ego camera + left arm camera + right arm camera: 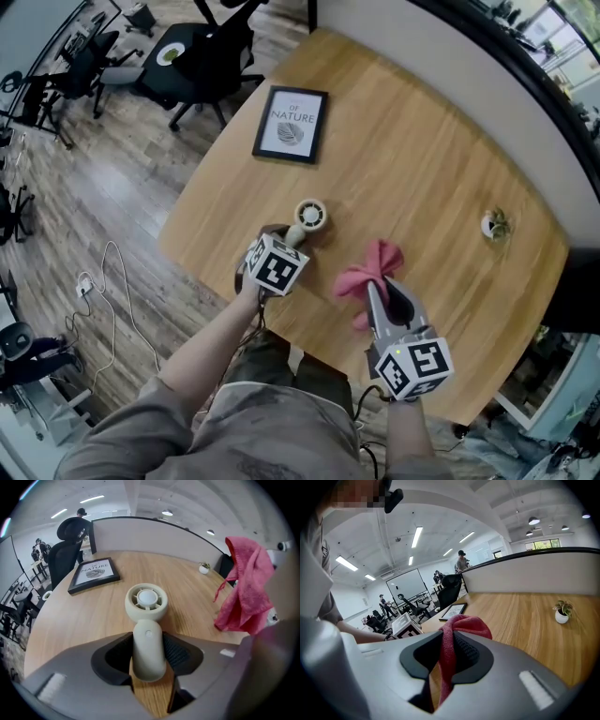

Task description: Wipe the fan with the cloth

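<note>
A small cream hand fan [309,216] lies on the wooden table [422,159], round head away from me and handle towards me. My left gripper [288,243] comes down steeply on the handle. In the left gripper view the dark pads sit against both sides of the fan [147,634], so the left gripper [148,654] is shut on it. My right gripper [385,289] hovers to the right, shut on a red cloth [371,269]. The cloth [463,623] runs up between its jaws and bunches over the tips of the right gripper [448,654].
A framed "Nature" print [291,124] lies at the table's far left side. A tiny potted plant [494,225] stands at the right near the dark partition [525,75]. Beyond the left edge are office chairs [211,56] and a cable [94,281] on the floor.
</note>
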Demonstrator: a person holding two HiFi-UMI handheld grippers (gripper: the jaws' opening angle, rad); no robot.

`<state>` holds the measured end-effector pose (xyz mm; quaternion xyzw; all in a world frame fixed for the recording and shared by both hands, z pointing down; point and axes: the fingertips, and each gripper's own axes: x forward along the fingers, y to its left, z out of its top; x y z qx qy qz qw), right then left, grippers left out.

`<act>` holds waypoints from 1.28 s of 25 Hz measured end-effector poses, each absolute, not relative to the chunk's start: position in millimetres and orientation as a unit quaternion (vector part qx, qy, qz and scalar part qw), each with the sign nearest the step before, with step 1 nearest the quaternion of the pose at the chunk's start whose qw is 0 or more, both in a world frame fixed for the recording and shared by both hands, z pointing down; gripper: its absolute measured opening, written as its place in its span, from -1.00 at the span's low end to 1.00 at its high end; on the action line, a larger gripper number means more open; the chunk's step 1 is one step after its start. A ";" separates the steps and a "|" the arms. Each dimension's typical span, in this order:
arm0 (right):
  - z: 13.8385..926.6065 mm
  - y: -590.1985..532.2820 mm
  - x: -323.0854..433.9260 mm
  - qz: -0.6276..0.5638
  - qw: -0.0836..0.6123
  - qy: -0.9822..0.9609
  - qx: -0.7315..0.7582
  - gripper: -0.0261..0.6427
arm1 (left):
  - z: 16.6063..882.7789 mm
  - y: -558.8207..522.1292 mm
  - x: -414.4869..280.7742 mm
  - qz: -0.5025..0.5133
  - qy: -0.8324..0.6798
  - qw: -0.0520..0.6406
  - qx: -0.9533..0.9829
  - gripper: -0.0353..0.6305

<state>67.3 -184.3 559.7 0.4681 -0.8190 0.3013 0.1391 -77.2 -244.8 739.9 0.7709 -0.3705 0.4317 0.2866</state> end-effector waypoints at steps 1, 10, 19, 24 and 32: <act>558.7 -185.5 67.6 0.300 0.138 -0.818 0.471 -0.73 | 735.7 -244.8 -76.7 0.420 -0.366 0.293 0.777 -0.32; 511.3 -200.1 79.0 0.274 0.096 -0.816 0.500 -0.73 | 639.3 -250.3 -69.2 0.271 -0.341 0.272 0.858 -0.33; 415.6 -194.9 70.2 0.191 0.057 -0.830 0.521 -0.73 | 486.6 -247.5 -86.1 0.120 -0.334 0.179 0.918 -0.33; 366.8 -186.4 58.7 0.145 0.033 -0.836 0.529 -0.73 | 424.7 -240.8 -99.0 0.065 -0.339 0.144 0.928 -0.33; 305.1 -161.4 46.8 0.096 -0.006 -0.843 0.529 -0.73 | 358.1 -214.0 -109.5 0.001 -0.320 0.091 0.943 -0.33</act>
